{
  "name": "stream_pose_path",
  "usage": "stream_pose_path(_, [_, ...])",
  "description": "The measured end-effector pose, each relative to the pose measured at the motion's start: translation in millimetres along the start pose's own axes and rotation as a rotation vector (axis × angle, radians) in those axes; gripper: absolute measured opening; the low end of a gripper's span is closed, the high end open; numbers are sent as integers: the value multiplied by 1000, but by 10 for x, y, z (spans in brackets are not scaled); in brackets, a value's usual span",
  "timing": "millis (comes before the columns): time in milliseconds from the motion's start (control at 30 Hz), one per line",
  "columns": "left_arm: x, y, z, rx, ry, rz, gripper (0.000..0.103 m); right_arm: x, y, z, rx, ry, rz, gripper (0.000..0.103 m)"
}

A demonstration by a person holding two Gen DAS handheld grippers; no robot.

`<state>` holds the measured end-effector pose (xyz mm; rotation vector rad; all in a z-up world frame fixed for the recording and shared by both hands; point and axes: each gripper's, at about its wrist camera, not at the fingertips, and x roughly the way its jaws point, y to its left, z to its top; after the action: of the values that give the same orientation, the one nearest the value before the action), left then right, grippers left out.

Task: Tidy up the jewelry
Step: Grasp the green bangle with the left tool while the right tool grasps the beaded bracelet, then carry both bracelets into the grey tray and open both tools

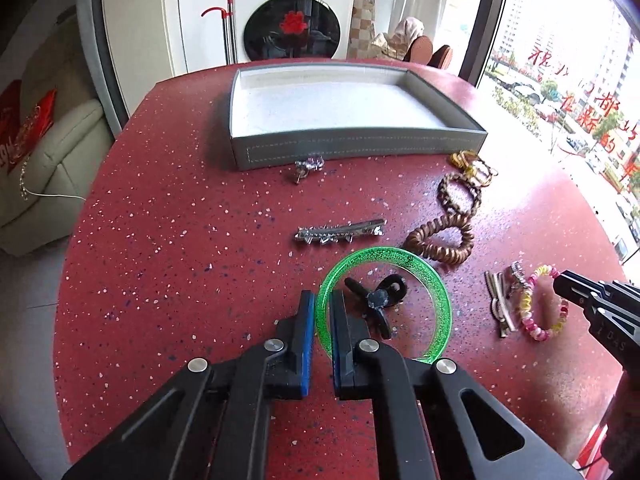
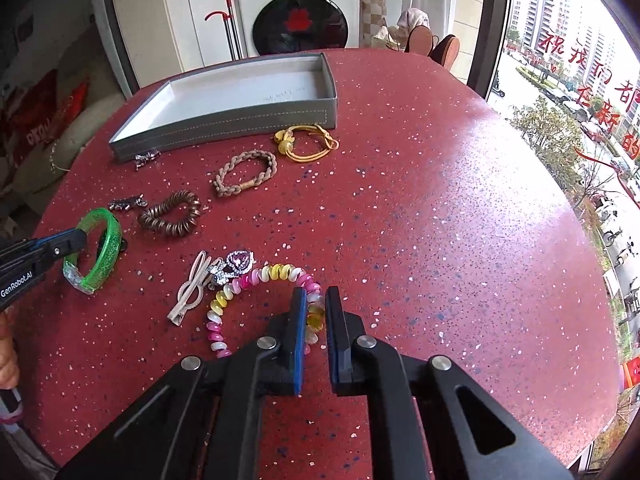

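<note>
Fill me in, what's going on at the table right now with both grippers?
A person is sorting jewelry on a red speckled table with two handheld grippers. The left gripper straddles the rim of the green bangle, one finger inside the ring and one outside. The right gripper straddles the pink and yellow beaded bracelet the same way. Whether either has clamped is unclear. The grey tray is still empty; the other bracelets and clips lie on the table.
</note>
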<state>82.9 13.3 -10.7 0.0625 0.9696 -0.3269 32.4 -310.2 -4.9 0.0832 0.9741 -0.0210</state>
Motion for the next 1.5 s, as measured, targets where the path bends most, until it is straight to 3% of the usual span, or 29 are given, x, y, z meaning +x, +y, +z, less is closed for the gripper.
stream_pose_path(400, [-209,117,279,-52,-42,-56,25,-124,-13,435,29,-48,86,10])
stream_pose_path(733, [-165,179,896,-76,-87,-29,25,7,194,1282,6,-106,147,10])
stream_pose_path(1133, [453,275,1823,-113,-91,20,25,714,348,2250,-11,-102,134,10])
stream_pose_path(1333, [902,265,2061,-96,-84,77,25,1136,321,2412,18,-57,116,10])
stream_pose_path(1500, [1233,224,2079,-74,-42,115,25,1438,256,2410,45,-19,89,10])
